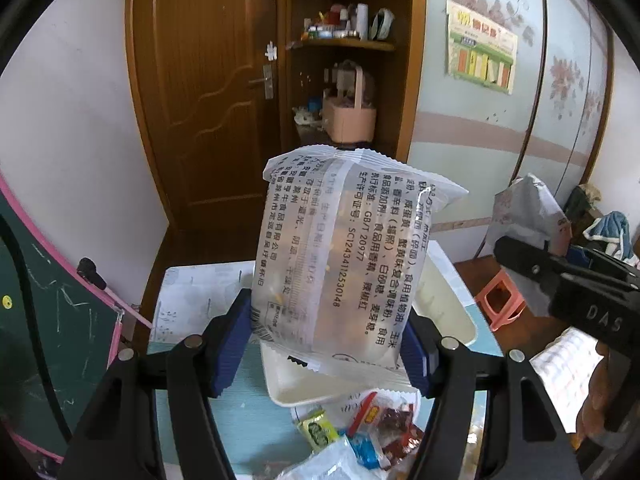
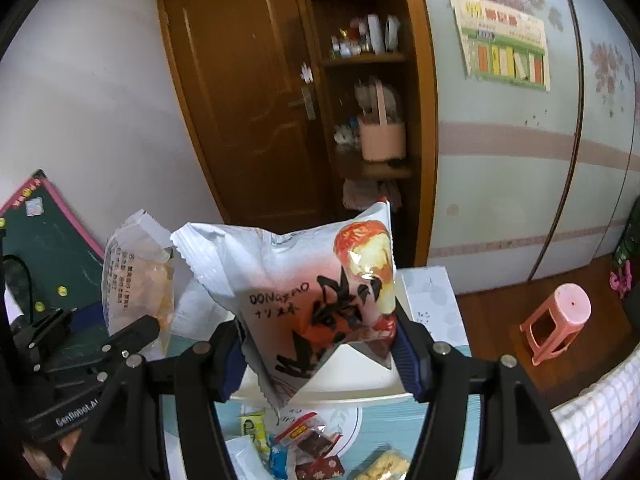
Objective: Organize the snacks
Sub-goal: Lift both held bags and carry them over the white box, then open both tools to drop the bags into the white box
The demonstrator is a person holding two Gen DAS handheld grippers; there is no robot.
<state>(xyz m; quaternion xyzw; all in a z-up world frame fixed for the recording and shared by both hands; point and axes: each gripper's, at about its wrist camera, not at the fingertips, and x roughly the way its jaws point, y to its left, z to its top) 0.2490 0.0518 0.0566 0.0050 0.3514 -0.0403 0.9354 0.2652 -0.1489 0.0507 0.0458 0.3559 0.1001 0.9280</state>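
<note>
Left tongs [image 1: 326, 344]: clamp a clear packet [image 1: 340, 256], its printed back showing.
Right tongs [image 2: 320, 354]: clamp a white-and-red packet [image 2: 308, 288]; only this view shows its front.

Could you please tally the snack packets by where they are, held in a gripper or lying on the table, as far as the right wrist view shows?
Held in a gripper: 2, the clear packet and the white packet.
Lying on the table: about 6 small packets; the pile is partly hidden.
Total: about 8.
</note>
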